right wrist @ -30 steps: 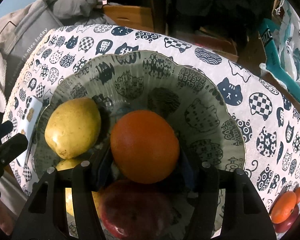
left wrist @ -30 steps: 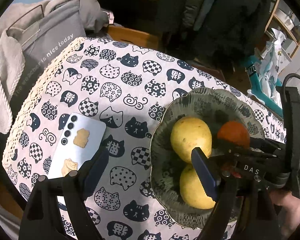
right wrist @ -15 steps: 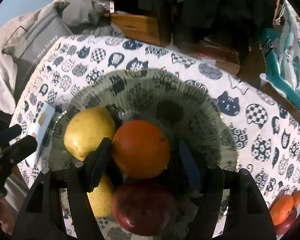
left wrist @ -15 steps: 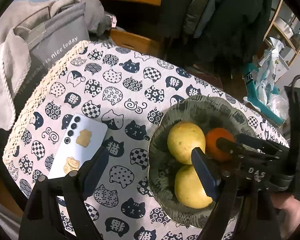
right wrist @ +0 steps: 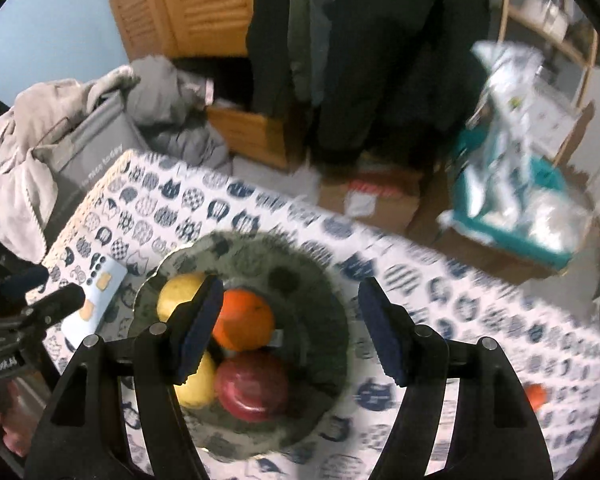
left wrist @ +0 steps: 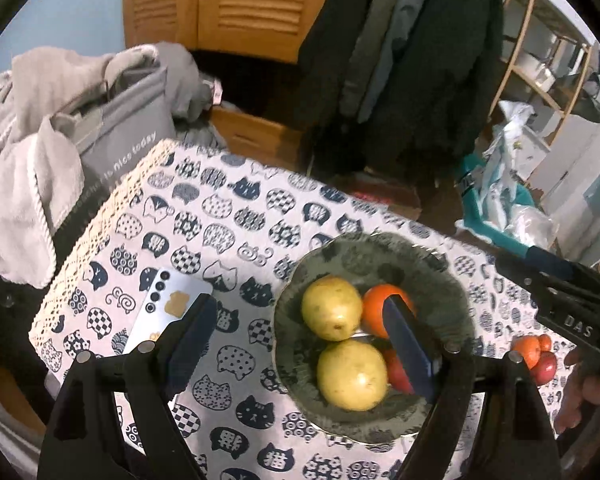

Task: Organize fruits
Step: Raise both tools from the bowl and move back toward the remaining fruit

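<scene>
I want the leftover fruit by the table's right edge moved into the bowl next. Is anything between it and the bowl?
Nothing visible: only bare cat-print tablecloth lies between the leftover fruit and the bowl.

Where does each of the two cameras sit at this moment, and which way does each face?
Left wrist: on the left gripper, above the table's near left part, looking down at the white phone and the dark patterned fruit bowl; the right gripper and a hand show at right.
Right wrist: on the right gripper, open and empty above the bowl, facing down and forward, blurred; the left gripper shows at left.
Shared: bowl with two yellow pears, orange, red apple, phone, cat-print tablecloth.
</scene>
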